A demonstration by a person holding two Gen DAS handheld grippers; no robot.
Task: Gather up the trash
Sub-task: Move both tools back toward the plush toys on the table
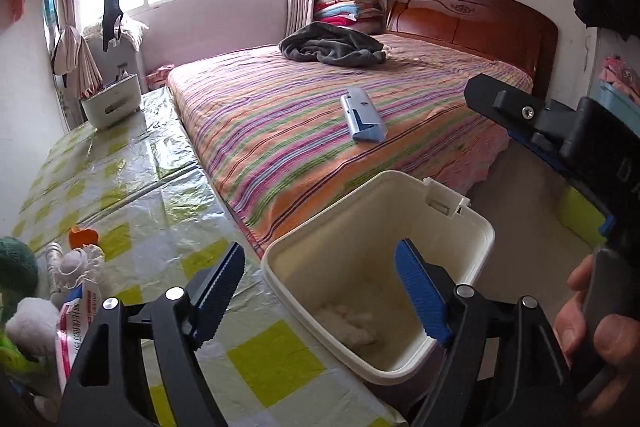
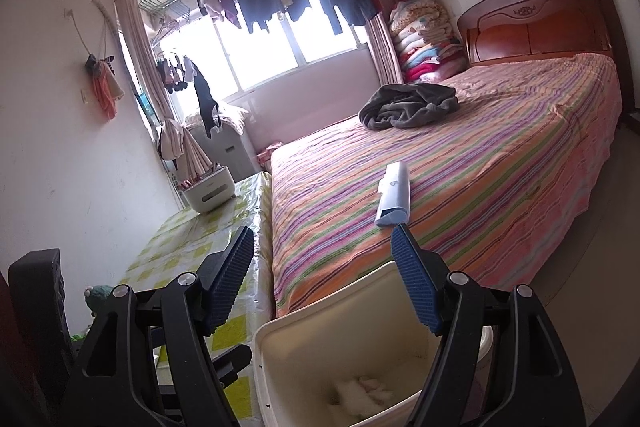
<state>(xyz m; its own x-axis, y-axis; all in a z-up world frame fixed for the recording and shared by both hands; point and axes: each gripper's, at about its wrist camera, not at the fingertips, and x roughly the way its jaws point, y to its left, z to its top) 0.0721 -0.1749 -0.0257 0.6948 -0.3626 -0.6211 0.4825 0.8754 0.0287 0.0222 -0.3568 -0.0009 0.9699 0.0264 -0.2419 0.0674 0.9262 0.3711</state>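
A: What's at the far left?

B: Soft toys (image 1: 28, 315) and a red-and-white packet (image 1: 74, 327) sit at the near left edge of the tabletop (image 1: 120, 179), which has a shiny yellow-checked cover. A white tub (image 1: 112, 103) stands at its far end.

A: And the left gripper (image 1: 320, 295)?

B: Its jaws stand wide apart, nothing between them. One blue pad is over the tabletop, the other over the mouth of the cream bin (image 1: 476, 227).

A: Where is the trash?

B: White crumpled paper (image 1: 348, 323) lies at the bottom of the bin, which sits between the tabletop and the striped bed (image 1: 280, 115).

A: The bed?

B: A pale blue box (image 1: 362, 115) lies on it, with a grey blanket (image 1: 332, 45) further back.

A: The right gripper (image 2: 322, 279)?

B: Released too, jaws apart and empty, above the bin's near rim. In the left wrist view a hand (image 1: 592, 331) holds its handle at the right edge.
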